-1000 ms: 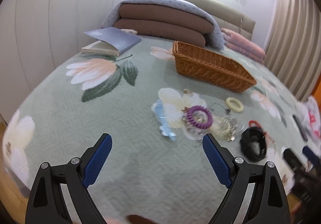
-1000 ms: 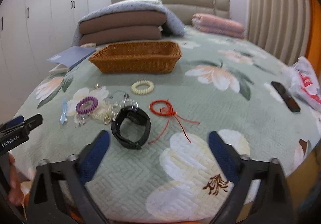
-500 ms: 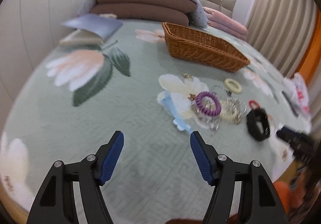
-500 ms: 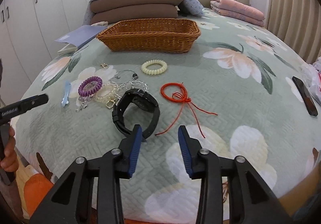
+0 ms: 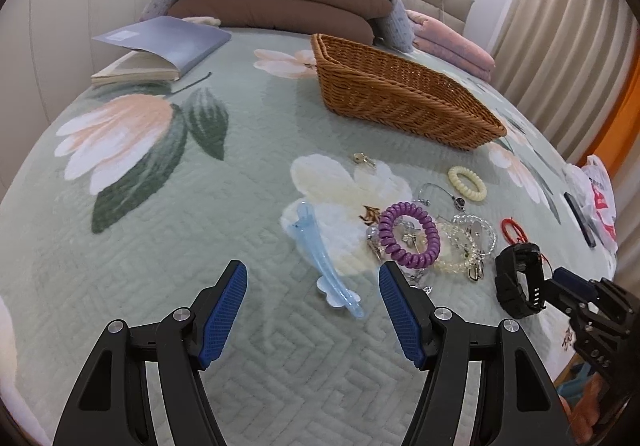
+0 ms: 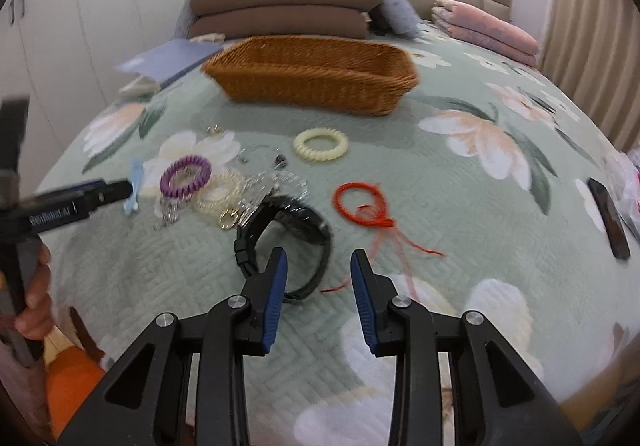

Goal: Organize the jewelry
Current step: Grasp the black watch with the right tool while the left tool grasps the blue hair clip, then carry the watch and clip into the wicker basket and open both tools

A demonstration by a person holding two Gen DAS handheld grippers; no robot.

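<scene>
Jewelry lies on the floral bed cover in front of a wicker basket [image 5: 400,94] [image 6: 316,80]. A light blue hair clip [image 5: 326,266] lies between the open fingers of my left gripper [image 5: 312,282], just ahead of them. A purple coil bracelet [image 5: 408,232] [image 6: 185,175], clear bead bracelets [image 5: 468,242], a cream coil ring [image 5: 467,183] [image 6: 320,144] and a red cord bracelet [image 6: 362,200] lie further right. My right gripper [image 6: 318,266] is open, its fingers either side of the near edge of a black watch [image 6: 286,242] [image 5: 518,278].
An open book [image 5: 160,50] lies at the far left of the bed. Folded quilts [image 5: 280,2] are stacked behind the basket. A black phone [image 6: 608,218] and a plastic bag [image 5: 598,202] lie at the right edge.
Both grippers have moved forward and down toward the jewelry. The left now frames the blue clip. The right has reached the black watch, with its jaws a little wider than half a second ago.
</scene>
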